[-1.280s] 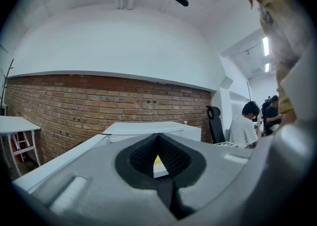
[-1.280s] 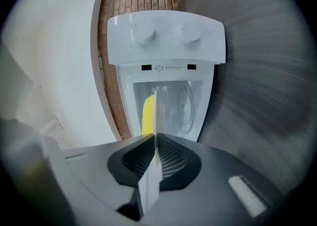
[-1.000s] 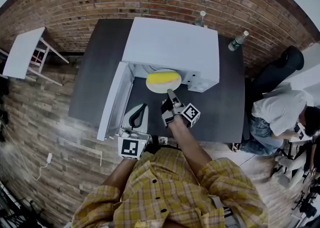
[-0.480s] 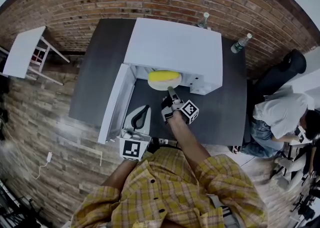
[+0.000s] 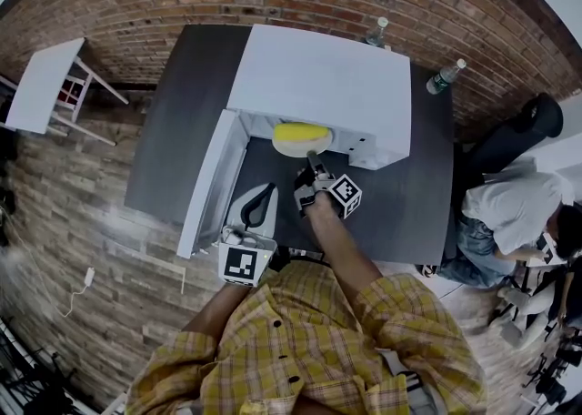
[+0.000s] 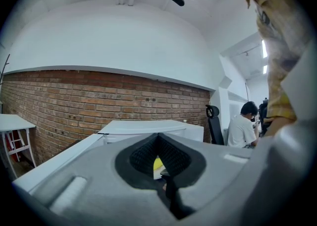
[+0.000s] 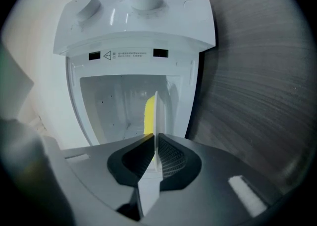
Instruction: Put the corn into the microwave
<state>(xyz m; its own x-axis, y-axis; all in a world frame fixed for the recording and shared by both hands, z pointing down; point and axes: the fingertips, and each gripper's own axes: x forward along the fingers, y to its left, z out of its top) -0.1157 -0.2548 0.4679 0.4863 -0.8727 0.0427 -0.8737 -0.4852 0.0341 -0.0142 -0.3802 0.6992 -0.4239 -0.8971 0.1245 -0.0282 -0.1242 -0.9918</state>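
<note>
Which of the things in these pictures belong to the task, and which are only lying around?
Belong to the job: corn, plate under it, open microwave, right gripper shut on the plate.
Just lying about: two bottles on the table, white side table, office chair.

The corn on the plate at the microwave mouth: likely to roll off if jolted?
Probably apt to roll: the corn is a rounded cob lying loose on a flat-looking plate. The plate looks stiff but is held by one rim in the right gripper, so it could tip under the corn's weight.
</note>
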